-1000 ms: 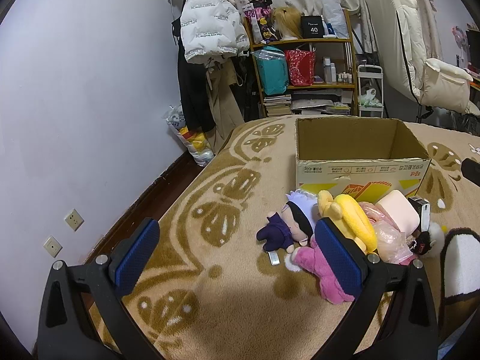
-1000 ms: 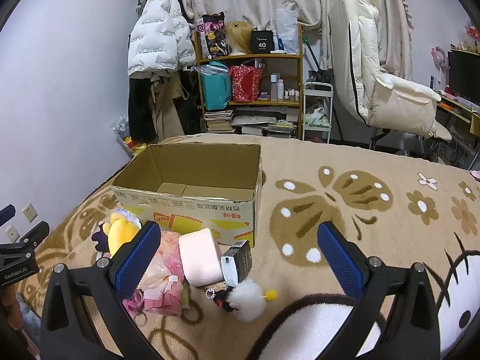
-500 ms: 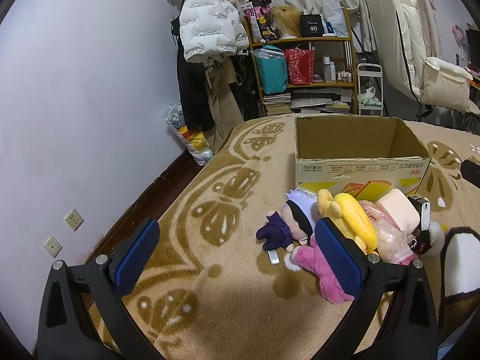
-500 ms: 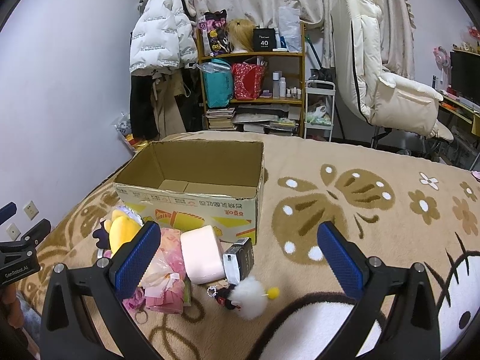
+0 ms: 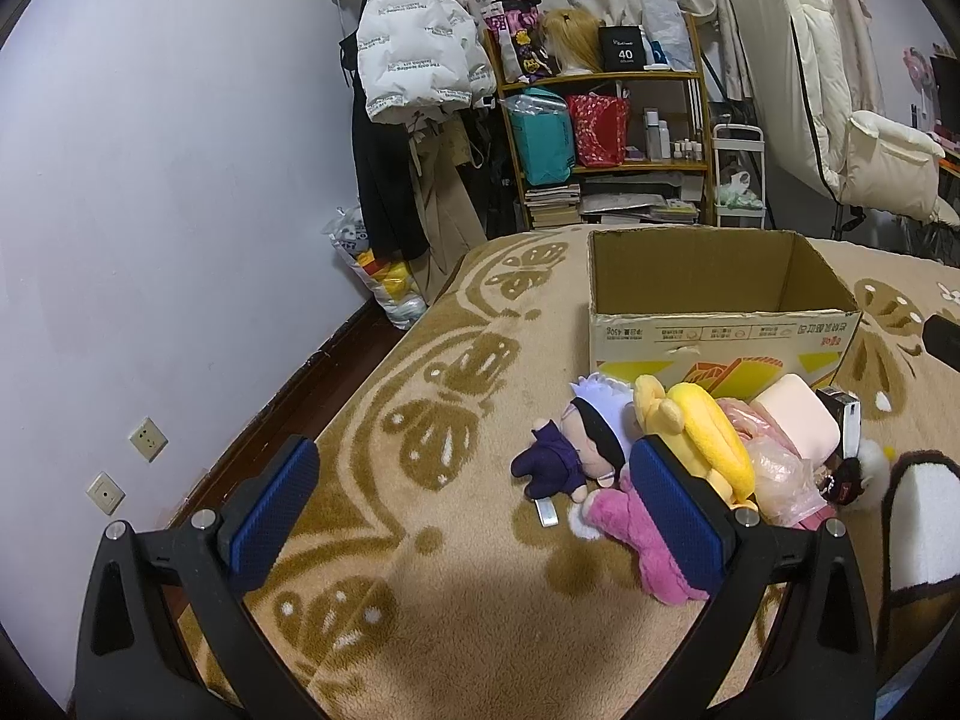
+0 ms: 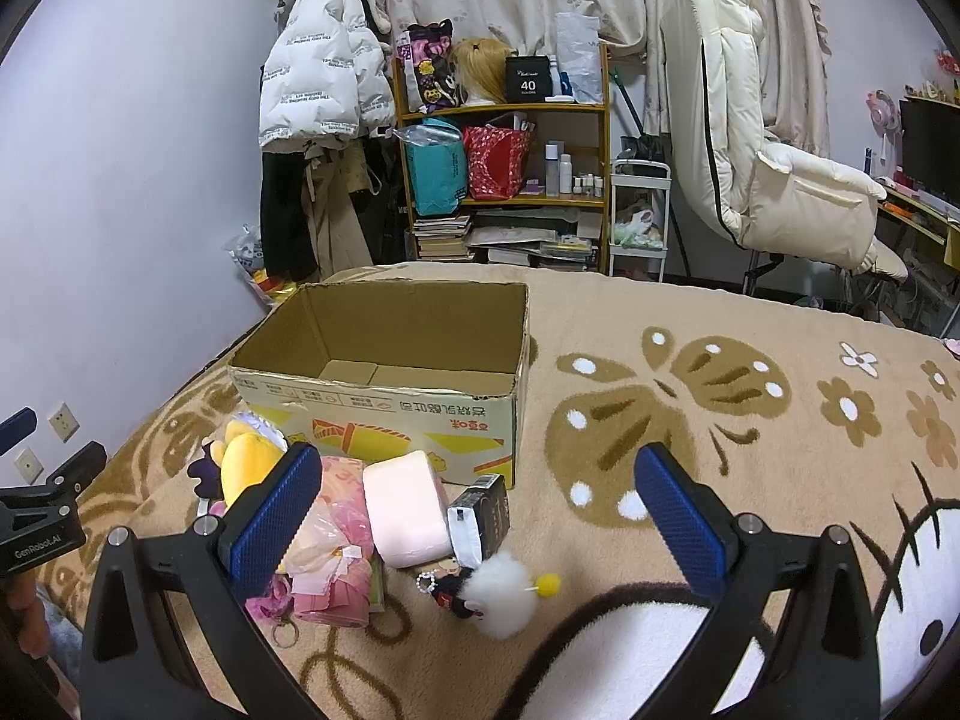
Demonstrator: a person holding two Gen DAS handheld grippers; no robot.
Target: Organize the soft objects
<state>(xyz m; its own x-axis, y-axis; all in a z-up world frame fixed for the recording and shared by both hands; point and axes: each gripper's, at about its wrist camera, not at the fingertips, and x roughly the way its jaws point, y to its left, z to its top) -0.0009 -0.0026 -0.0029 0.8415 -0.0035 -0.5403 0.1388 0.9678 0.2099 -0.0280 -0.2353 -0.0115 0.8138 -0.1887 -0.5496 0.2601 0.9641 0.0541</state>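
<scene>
- Tan plush blanket with brown butterfly print (image 6: 690,324)
- Open brown cardboard box (image 6: 384,384) on it
- Soft toys heaped just before the box: yellow plush (image 5: 708,438), pink foam block (image 6: 405,510), white pompom keychain (image 6: 498,594)

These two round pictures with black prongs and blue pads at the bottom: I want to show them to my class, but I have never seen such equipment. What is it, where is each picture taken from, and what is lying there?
There is no robot. A person holds a two-finger gripper in each hand, and each gripper carries a wide-angle camera looking forward along its fingers, hence the round, bent look.

One picture comes from the left gripper, the other from the right gripper. Both stand open and hold nothing.

Below them is a brown patterned blanket. On it stands an open cardboard box, which looks empty. In front of the box lies a heap of soft things: a yellow plush, a purple-clothed doll, a pink plush, a pale pink cushion block, a white pompom charm and a small dark packet.

The toys presumably belong in the box.
</scene>
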